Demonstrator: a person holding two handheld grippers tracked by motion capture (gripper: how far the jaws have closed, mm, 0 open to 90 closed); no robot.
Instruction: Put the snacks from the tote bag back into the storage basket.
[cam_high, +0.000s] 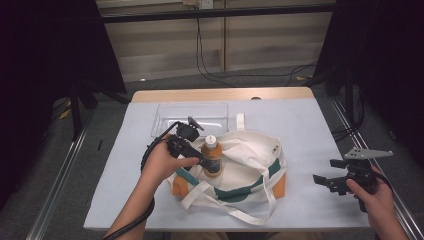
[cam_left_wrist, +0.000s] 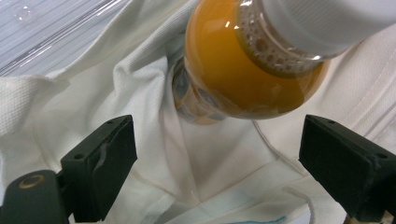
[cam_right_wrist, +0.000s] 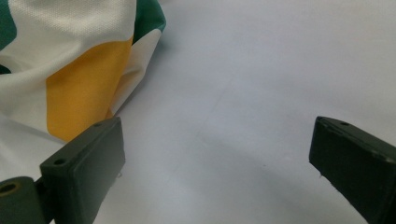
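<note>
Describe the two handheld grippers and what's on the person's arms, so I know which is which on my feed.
Both grippers are black with blocky, flat-faced jaws. The right gripper carries a grey three-cornered plate on top. A black cable loops from the left gripper back along the forearm. Forearms are bare: no sleeves or gloves visible.

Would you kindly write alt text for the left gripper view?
An orange drink bottle with a white cap lies on a white cloth bag, just beyond the open left gripper, whose two black jaws stand wide apart. A clear plastic tray shows at the upper left.
</note>
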